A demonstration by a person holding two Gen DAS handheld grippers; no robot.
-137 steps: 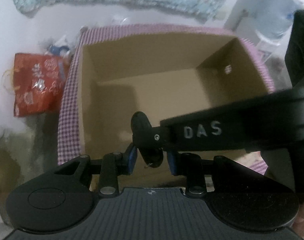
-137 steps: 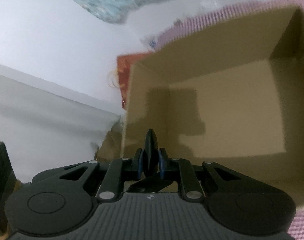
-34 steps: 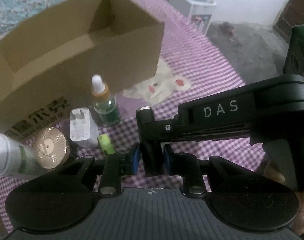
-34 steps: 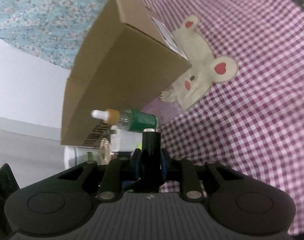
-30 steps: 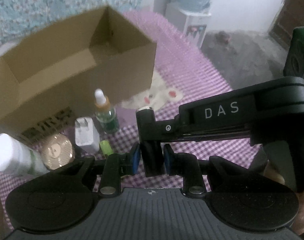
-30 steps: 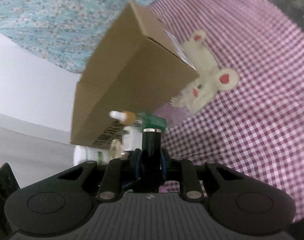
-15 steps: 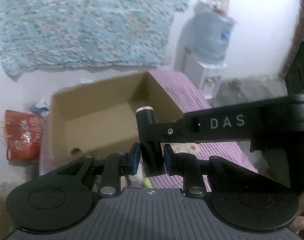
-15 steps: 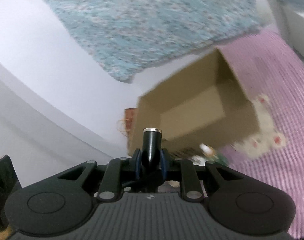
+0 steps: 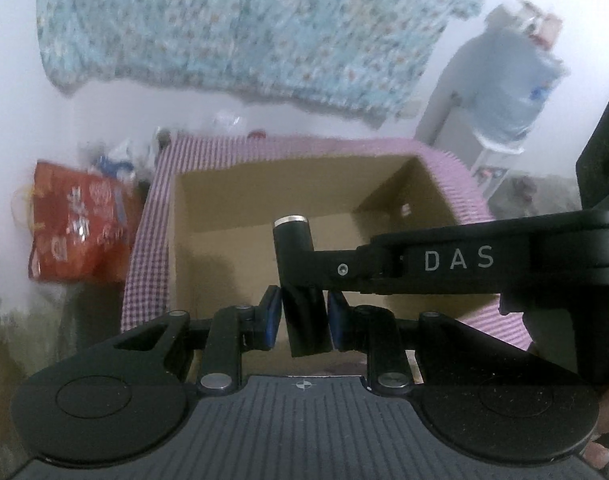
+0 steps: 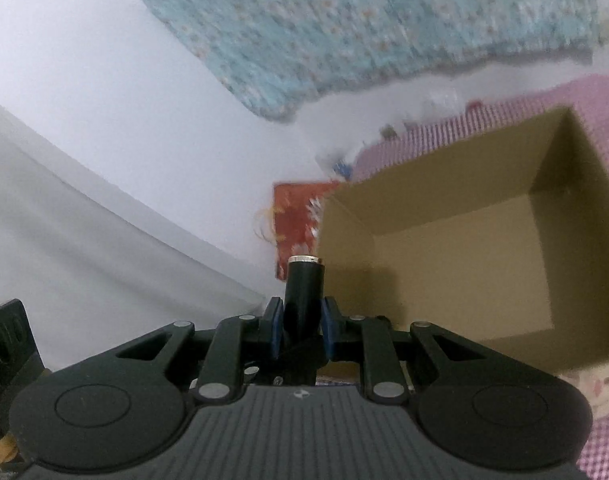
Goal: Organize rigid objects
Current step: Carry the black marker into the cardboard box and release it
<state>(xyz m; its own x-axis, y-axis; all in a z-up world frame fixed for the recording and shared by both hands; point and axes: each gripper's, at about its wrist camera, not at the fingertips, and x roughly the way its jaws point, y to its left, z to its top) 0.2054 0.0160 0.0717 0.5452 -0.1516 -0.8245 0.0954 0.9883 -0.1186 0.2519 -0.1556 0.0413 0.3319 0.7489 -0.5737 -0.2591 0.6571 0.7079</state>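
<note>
Both grippers close on the same thing: a black cylinder with a silver cap (image 9: 294, 248), which looks like the post of a black arm printed "DAS" (image 9: 456, 262) that runs off to the right in the left wrist view. The left gripper (image 9: 302, 316) pinches the lower part of the cylinder between its blue pads (image 9: 270, 312), nearly shut around it. The right gripper (image 10: 302, 322) holds what appears to be the same capped cylinder (image 10: 304, 284), its jaws just as narrow. The object hangs above the near edge of the open cardboard box (image 9: 192, 208), which sits on the purple checked cloth (image 9: 144, 240) with nothing visible inside it.

The step in hand is probably lowering this piece into the box. To do it well, bring both grippers forward together so the cylinder and the long arm clear the near wall before any descent (the arm is the awkward part, since it sticks well out to the side and could catch the right wall). Keep the two grips level with each other so the piece does not twist between them. Lower until it rests on the box floor (image 10: 464, 256), then open one gripper at a time, the side carrying less of the weight first. The box is light card and may slide on the cloth if bumped, so avoid touching the rim.
</note>
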